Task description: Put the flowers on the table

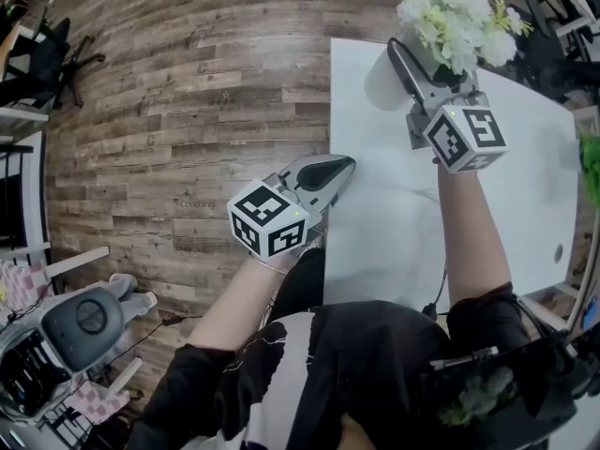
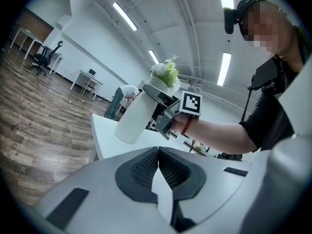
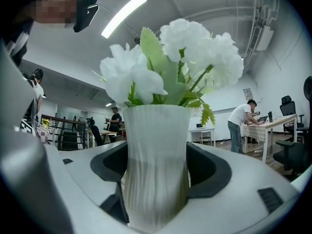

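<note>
while in right gripper (image 1: 395, 67), vase (image 1: 379, 88) tilted

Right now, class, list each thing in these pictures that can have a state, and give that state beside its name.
right gripper: fingers shut on the vase.
left gripper: fingers shut, nothing between them.
vase: gripped round its body, seemingly not yet set down on the table.
flowers: standing in the vase.
</note>
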The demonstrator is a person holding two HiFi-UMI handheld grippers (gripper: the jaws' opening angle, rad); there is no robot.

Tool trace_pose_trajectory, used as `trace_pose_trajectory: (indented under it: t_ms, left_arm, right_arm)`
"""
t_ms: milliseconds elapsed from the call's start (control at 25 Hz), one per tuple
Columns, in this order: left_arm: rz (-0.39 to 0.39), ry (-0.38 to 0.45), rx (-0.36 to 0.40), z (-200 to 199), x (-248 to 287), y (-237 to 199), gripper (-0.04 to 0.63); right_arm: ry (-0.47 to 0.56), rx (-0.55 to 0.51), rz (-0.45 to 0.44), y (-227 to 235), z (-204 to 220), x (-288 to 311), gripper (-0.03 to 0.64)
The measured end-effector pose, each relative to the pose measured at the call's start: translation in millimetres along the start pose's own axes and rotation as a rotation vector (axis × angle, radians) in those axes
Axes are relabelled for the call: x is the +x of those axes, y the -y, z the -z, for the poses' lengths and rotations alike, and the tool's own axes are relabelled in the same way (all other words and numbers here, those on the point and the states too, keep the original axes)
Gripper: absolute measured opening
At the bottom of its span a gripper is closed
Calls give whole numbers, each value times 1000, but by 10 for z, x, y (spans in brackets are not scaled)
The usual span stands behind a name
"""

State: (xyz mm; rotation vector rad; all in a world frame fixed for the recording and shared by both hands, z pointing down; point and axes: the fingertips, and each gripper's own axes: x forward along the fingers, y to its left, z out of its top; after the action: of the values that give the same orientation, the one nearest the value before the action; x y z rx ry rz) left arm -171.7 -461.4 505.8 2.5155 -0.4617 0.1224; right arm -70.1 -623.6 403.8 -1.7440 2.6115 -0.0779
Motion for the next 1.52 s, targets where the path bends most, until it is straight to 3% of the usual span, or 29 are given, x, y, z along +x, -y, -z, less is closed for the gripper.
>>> trace_pose_trajectory:
  t_ms: [200, 640, 1040, 1520]
  left_arm:
    - [-3, 2, -9, 45, -46, 14, 15]
    - [-27, -5, -1, 102, -231, 79, 15]
    - [-25, 6, 25, 28, -429, 57, 15]
    - [56, 5, 101, -58, -248, 312, 15]
  right_arm:
    - [-59, -89, 6, -55, 103, -24, 367]
    - [-69, -23, 26, -4, 106, -56, 373]
    - [-53, 1, 105, 5, 86, -164, 399]
    - [-18, 31, 128, -120, 17, -745, 399]
